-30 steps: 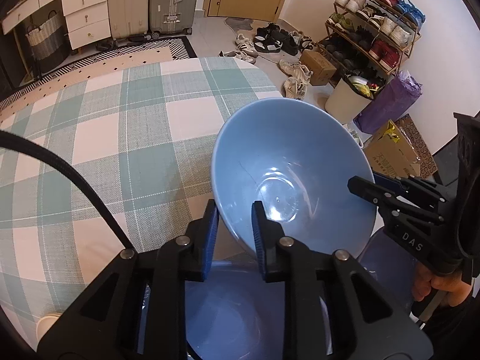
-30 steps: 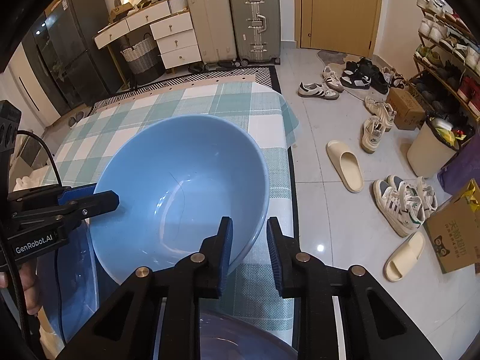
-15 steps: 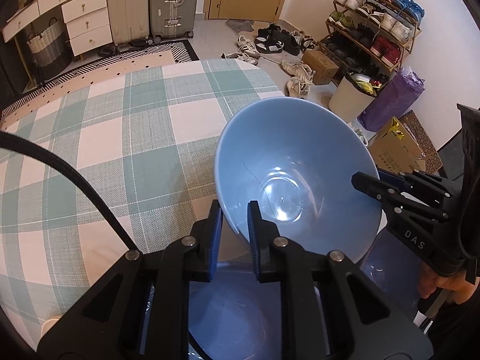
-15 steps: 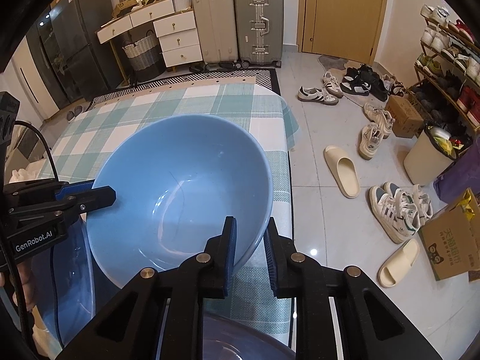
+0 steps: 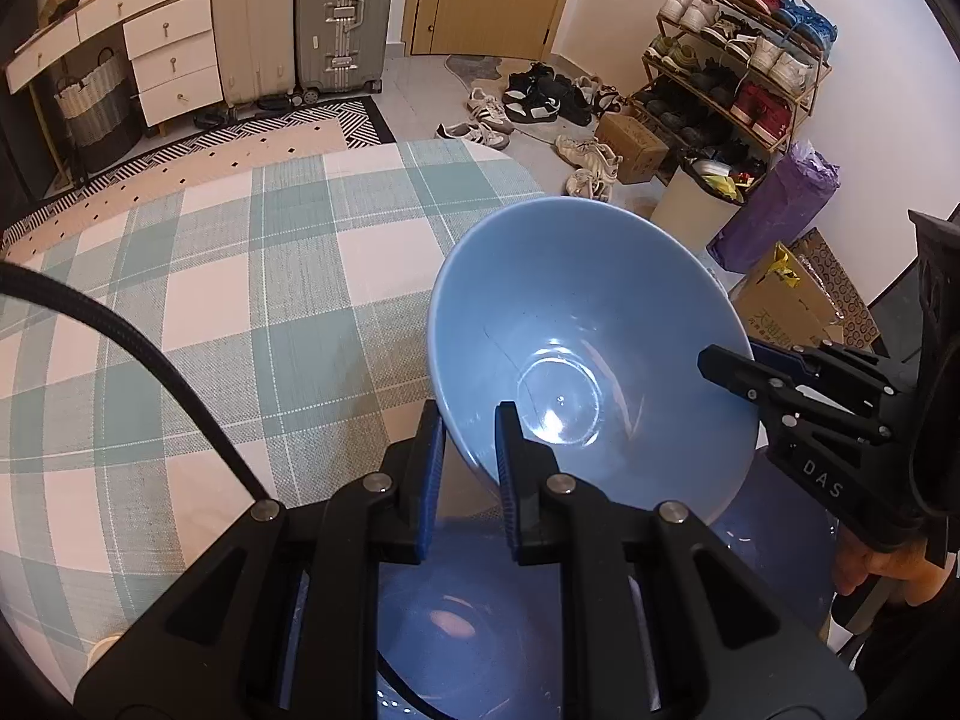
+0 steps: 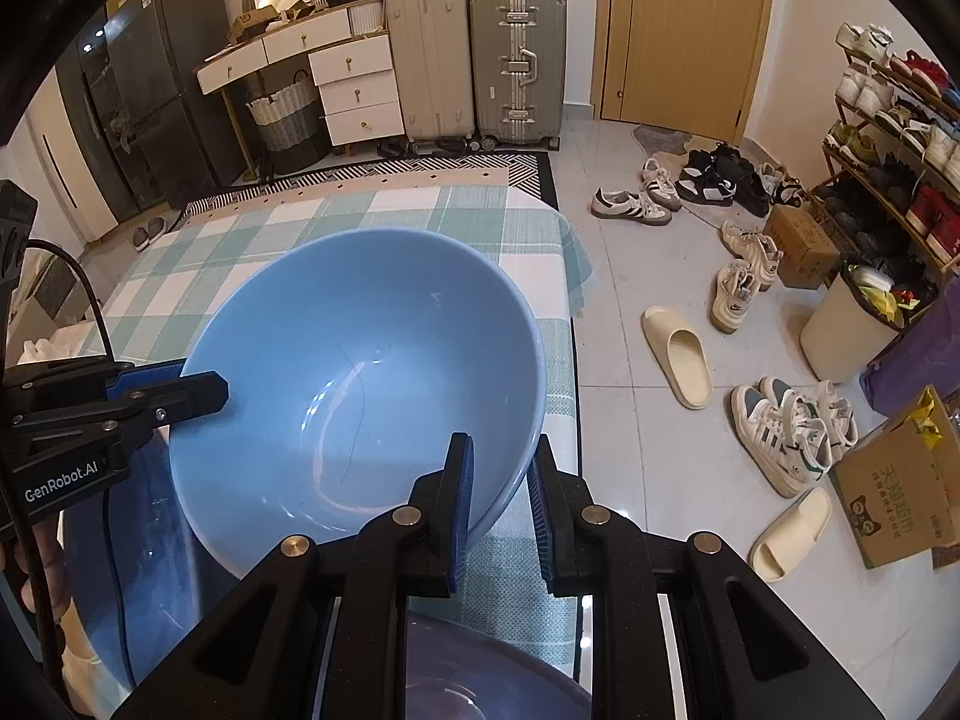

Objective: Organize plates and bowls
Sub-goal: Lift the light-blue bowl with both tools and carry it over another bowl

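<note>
The left gripper (image 5: 469, 468) pinches the near rim of the light blue bowl (image 5: 576, 324), one finger inside the wall and one outside. The right gripper (image 6: 501, 498) clamps the opposite rim the same way (in the left wrist view it enters at 3 o'clock, held by a hand (image 5: 882, 570)). The bowl hangs tilted between them over the right edge of the checked tablecloth (image 5: 210, 276). At 6 o'clock beneath it lies a larger blue dish (image 5: 480, 618). At 1 o'clock beyond stands a shoe rack (image 5: 738, 78); suitcases (image 6: 474, 60) stand at 12 o'clock.
</note>
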A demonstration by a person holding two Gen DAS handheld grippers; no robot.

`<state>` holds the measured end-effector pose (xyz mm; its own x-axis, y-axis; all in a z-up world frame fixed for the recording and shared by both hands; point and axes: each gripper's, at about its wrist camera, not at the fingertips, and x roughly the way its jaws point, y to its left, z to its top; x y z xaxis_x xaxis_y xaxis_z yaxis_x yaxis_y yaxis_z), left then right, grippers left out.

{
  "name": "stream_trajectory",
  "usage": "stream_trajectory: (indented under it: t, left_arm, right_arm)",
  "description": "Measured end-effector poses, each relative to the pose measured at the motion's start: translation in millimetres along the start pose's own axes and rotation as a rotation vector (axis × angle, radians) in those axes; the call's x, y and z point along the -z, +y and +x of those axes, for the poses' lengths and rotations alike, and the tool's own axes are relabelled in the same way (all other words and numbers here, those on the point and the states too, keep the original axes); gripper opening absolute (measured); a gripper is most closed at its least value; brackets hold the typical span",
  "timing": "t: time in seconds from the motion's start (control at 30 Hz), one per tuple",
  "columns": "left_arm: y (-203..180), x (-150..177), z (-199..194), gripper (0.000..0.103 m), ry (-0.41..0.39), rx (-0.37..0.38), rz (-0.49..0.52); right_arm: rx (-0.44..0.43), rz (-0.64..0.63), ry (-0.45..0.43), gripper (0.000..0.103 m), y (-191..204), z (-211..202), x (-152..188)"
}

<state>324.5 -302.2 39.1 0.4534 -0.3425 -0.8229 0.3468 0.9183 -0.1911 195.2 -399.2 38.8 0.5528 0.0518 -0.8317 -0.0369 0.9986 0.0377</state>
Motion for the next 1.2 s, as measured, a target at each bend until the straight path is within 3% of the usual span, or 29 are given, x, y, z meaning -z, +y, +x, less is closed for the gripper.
stream_trajectory:
  t: [0.5, 1.2]
  left_arm:
    - [-10.5, 4.2, -42.6, 0.014, -0.062, -0.002, 0.020]
    - [-33.8, 32.8, -141.6, 0.014, -0.165, 0.004, 0.040]
  right_arm:
    - [0.020, -0.011, -0.058, 0.018, 10.6, -30.6, -2.5]
    - [0.045, -0.049, -0.163, 0.018, 33.9, -112.8, 6.6]
